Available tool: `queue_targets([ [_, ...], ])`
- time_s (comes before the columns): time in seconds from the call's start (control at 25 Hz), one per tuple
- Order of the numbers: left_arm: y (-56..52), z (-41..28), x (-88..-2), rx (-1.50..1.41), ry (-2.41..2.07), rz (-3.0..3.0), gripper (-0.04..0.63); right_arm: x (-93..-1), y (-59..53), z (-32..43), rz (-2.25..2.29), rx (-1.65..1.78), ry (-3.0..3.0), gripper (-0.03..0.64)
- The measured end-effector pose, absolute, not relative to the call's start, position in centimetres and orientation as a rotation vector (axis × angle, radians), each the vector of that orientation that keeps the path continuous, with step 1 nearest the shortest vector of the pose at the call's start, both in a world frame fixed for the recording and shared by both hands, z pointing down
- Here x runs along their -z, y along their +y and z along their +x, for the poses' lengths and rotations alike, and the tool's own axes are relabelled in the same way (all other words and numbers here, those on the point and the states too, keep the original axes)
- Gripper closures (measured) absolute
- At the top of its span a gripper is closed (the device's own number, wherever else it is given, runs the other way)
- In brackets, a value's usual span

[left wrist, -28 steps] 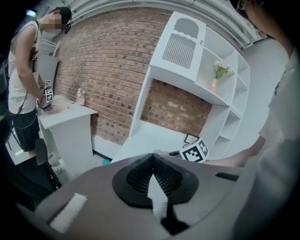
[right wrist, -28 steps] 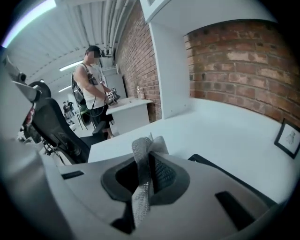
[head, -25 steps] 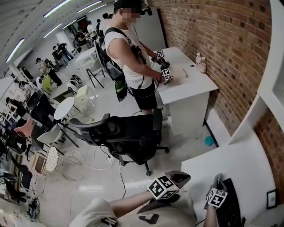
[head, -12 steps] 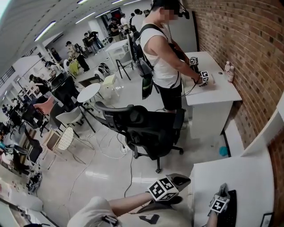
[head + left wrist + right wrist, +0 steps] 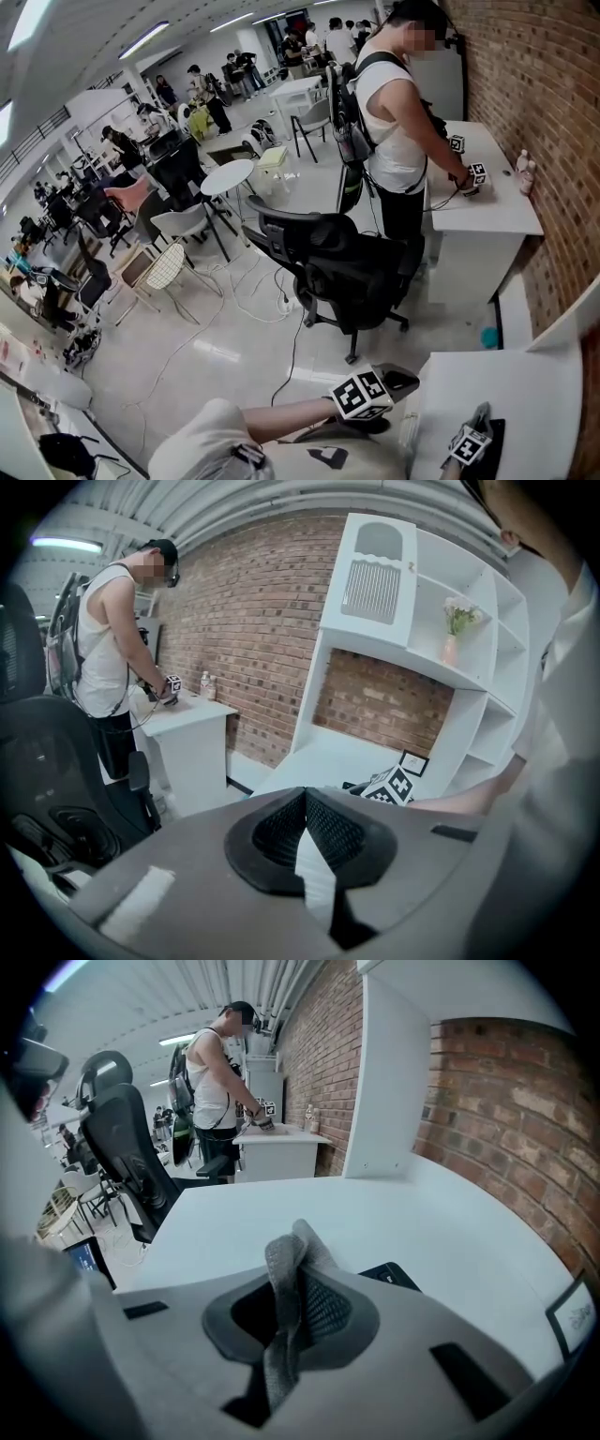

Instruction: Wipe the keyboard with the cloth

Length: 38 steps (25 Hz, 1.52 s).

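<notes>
The head view shows little of the black keyboard (image 5: 494, 452), which lies at the bottom edge on the white desk (image 5: 506, 384). Its corner (image 5: 389, 1275) shows just past the jaws in the right gripper view. A grey cloth (image 5: 284, 1274) is pinched upright in my right gripper (image 5: 298, 1241), which is shut on it. In the head view the right gripper (image 5: 482, 414) hovers at the keyboard's left end. My left gripper (image 5: 405, 379) hangs at the desk's near left corner. Its jaws (image 5: 303, 796) are shut with nothing between them.
A black office chair (image 5: 337, 267) stands on the floor beyond the desk. Behind it a person (image 5: 398, 141) works at another white desk (image 5: 487, 206). A brick wall (image 5: 553, 103) runs along the right. A white shelf unit (image 5: 422, 639) and a small picture frame (image 5: 572, 1316) stand at the desk's back.
The head view has swung left, so the far person and desk now sit further right in frame. Both grippers keep their places by the desk corner and keyboard.
</notes>
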<state>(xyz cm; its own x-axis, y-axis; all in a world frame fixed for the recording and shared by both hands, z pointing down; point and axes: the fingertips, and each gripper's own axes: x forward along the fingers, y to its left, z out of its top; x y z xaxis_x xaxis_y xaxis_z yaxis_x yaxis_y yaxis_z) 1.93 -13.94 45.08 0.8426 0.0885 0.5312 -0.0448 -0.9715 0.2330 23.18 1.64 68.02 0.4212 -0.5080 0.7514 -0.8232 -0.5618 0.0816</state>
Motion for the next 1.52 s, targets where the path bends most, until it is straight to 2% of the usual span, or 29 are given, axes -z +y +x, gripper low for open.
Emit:
queue_targets([
  [0.6, -14.3, -0.4, -45.6, -0.793, -0.014, 2.785, 0.592, -68.1, 5.1, 23.3, 2.256, -0.961, -1.076, 0.601],
  [0.84, -15.8, -3.8, -44.7, -0.762, 0.096, 2.808, 0.592, -68.6, 0.0, 19.9, 2.287, -0.895, -1.148, 0.601],
  [1.0, -17.0, -1.5, -45.0, -0.746, 0.106, 2.812, 0.592, -67.5, 1.3, 20.4, 2.269, -0.922, -1.066, 0.601],
  [1.52, -11.2, 3.8, -47.3, -0.797, 0.507, 2.764, 0.592, -67.7, 10.0, 19.7, 2.353, -1.029, -0.848, 0.601],
])
